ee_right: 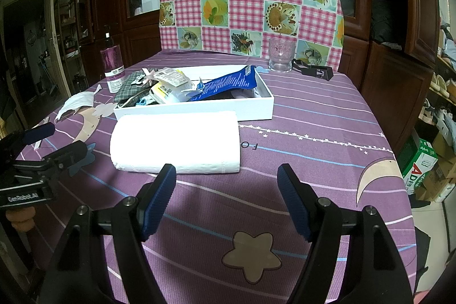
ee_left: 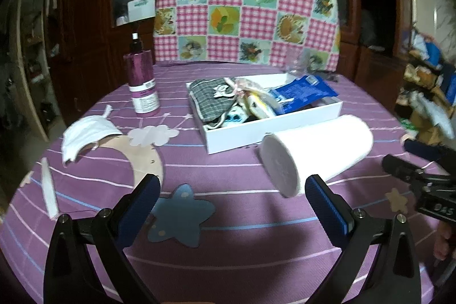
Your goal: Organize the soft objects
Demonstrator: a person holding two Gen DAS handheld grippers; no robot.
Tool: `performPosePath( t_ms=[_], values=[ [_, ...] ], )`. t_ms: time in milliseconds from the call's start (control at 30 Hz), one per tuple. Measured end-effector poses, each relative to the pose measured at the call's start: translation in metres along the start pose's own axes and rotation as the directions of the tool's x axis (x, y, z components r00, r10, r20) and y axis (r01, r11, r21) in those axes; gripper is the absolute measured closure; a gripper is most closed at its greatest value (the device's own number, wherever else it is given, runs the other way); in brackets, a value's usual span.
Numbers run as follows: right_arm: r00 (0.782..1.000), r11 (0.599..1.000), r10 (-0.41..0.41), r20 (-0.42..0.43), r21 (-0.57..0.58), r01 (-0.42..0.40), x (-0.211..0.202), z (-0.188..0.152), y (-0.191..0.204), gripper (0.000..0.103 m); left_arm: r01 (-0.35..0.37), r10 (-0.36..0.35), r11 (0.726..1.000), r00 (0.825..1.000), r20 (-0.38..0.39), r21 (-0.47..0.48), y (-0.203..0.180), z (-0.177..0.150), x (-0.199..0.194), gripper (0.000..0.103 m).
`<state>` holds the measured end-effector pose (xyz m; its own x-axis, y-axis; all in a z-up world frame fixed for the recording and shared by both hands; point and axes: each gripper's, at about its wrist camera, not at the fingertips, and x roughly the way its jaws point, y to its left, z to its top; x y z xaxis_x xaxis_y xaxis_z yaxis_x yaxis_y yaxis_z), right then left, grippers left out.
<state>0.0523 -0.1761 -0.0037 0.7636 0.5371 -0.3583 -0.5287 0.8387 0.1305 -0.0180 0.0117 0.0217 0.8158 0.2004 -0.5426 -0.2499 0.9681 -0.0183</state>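
White paper roll (ee_right: 175, 141) on its side beside crowded box (ee_right: 199, 107); both tools, left (ee_left: 232, 191) and right (ee_right: 226, 184), gaped apart, empty. Risk: rolling off tabletop (ee_right: 313, 133) if nudged; crushing if squeezed.

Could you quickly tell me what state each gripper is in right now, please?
Left gripper: open, holding nothing.
Right gripper: open, holding nothing.

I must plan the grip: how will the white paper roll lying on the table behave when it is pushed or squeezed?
The paper roll lies on its side on the flat tablecloth, so a sideways push would probably make it roll. It looks soft and layered, so it may dent under pressure. Probably light for its size.
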Motion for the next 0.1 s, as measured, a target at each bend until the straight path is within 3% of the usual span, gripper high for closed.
performPosePath(
  t_ms=[100],
  values=[
    [1.0,1.0,0.0,-0.001,0.001,0.0,0.0001,-0.0004,0.0001,0.029,-0.014,0.014,1.0,1.0,-0.004,-0.015,0.0023,0.0003,0.0005,0.0]
  ],
)
